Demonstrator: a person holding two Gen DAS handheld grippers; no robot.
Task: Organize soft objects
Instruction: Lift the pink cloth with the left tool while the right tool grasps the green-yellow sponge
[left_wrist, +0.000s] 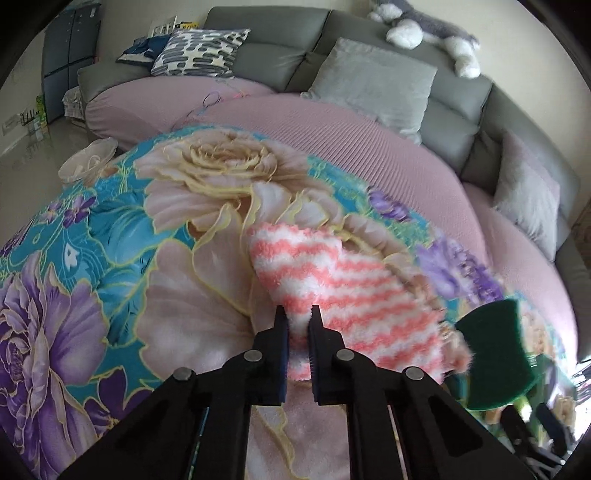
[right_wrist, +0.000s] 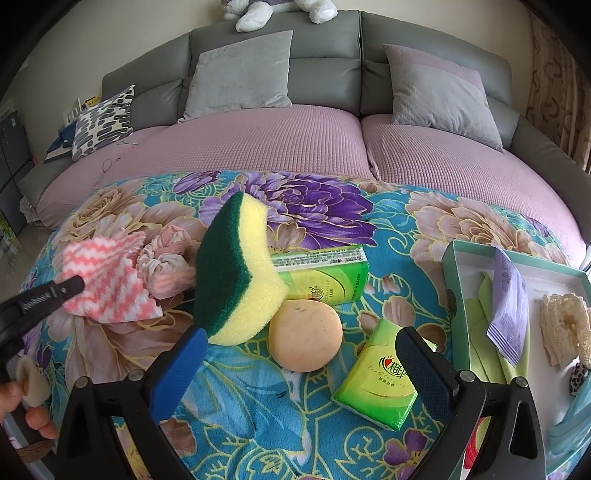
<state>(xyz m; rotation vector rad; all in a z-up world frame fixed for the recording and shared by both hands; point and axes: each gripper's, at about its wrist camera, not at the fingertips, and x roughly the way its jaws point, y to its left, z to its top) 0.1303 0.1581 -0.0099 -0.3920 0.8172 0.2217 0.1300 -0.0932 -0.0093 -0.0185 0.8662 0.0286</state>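
Clearly, the left claw is pinched nearly shut on the near edge of a pink-and-white striped cloth, which lies on the flowered blanket toward its left edge. The right claw is spread wide, nothing pressed between its pads. A green-and-yellow sponge is seen just past its left finger, tilted up; whether it is touched cannot be told. A box is set at the blanket's right edge.

Grey sofa with mauve seat covers, grey cushions, patterned pillow, plush toy on the backrest
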